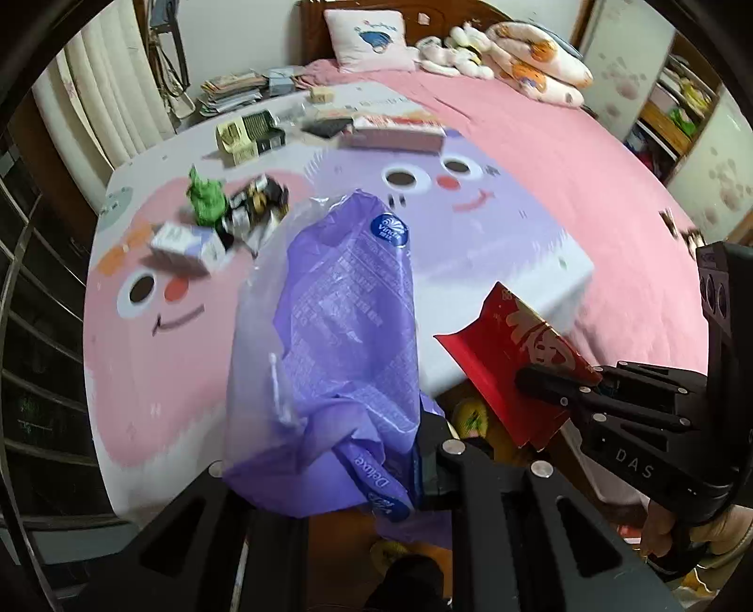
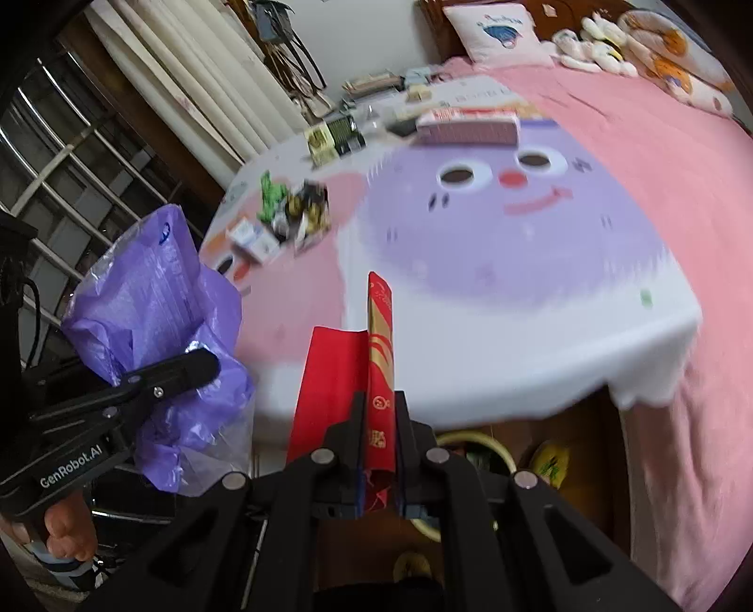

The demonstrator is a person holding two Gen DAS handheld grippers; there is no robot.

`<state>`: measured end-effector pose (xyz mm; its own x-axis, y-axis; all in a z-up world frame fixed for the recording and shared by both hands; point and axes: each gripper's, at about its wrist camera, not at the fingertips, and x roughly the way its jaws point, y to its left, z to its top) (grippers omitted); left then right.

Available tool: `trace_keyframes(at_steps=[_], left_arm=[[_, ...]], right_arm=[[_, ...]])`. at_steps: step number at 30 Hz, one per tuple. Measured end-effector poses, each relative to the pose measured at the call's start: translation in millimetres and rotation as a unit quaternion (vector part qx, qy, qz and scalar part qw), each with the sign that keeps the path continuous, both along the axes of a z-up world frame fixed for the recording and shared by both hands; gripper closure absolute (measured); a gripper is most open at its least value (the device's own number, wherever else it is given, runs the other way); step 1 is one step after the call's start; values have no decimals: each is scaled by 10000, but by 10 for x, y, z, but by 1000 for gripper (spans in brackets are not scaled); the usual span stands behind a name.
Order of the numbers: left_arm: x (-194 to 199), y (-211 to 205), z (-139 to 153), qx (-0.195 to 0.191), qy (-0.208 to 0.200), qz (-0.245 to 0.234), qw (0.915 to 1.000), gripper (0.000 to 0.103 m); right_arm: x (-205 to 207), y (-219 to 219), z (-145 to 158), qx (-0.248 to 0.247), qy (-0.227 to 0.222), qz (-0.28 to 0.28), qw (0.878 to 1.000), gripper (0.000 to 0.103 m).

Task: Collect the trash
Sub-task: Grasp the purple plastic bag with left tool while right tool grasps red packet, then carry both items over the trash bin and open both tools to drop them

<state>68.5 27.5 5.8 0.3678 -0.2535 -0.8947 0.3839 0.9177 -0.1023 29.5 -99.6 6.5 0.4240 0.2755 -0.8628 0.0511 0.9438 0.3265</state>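
My left gripper is shut on a purple plastic wrapper, held up over the bed's near edge; it also shows in the right wrist view. My right gripper is shut on a red and gold paper envelope, which also shows in the left wrist view, beside the purple wrapper. A trash bin with a pale rim stands on the floor below the right gripper. More litter lies on the bed: a green crumpled wrapper, dark packets and a small white box.
A blanket with cartoon faces covers the pink bed. Boxes and a pink carton lie farther back, with books, a pillow and soft toys. A window grille is at the left.
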Motion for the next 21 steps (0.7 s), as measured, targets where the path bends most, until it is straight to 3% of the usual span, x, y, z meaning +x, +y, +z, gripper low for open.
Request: trace_keyframes(at_steps=[7,12,18,21], left_arm=[[-438,-19,-295,-39,328,-234,9992,88],[-597,-145,-658,-69,650,-233,9976,88],[-640,-322,-1441,68,888,-195,9958,88],[-615,-408,-1933,114,982,-139,9950,87]], right_arm=[[-475,82,-227,-177,478,-120,9986,95],[-695,46,-603,-180,919,-229,9953,95],[-767,-64,-1436,-158,1390,-326,9896,94],[-738,-151,-2047,-156,1581,-393,9865,94]])
